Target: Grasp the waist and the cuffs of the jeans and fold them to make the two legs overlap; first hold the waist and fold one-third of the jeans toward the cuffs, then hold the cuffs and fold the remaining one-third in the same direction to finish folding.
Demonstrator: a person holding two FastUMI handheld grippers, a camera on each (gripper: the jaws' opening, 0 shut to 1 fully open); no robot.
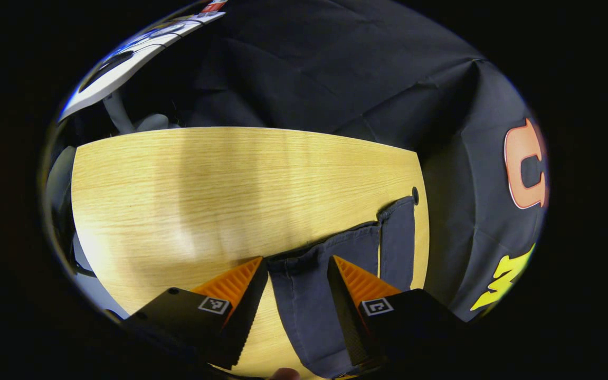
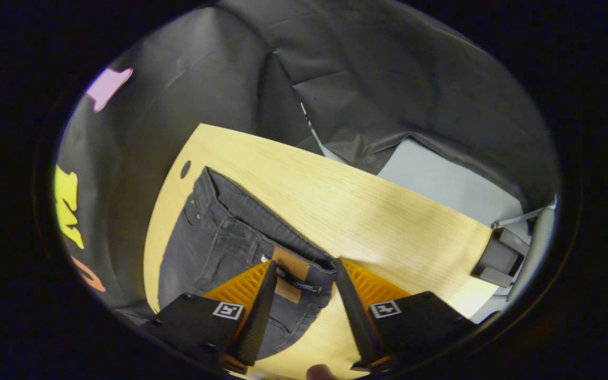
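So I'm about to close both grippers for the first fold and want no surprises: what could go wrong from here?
1. The right gripper stands open around the waist corner near the leather patch; it may pinch only the top layer.
2. The left gripper straddles one cuff, while the second cuff lies apart beside it, so that leg may trail.

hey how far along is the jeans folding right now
Early stage. Done: the jeans lie flat on the table, legs side by side, not yet overlapped. In hand: the left tool is open around a leg cuff, and the right tool is open around the waist; neither has closed. Left: overlapping the legs, then both one-third folds.
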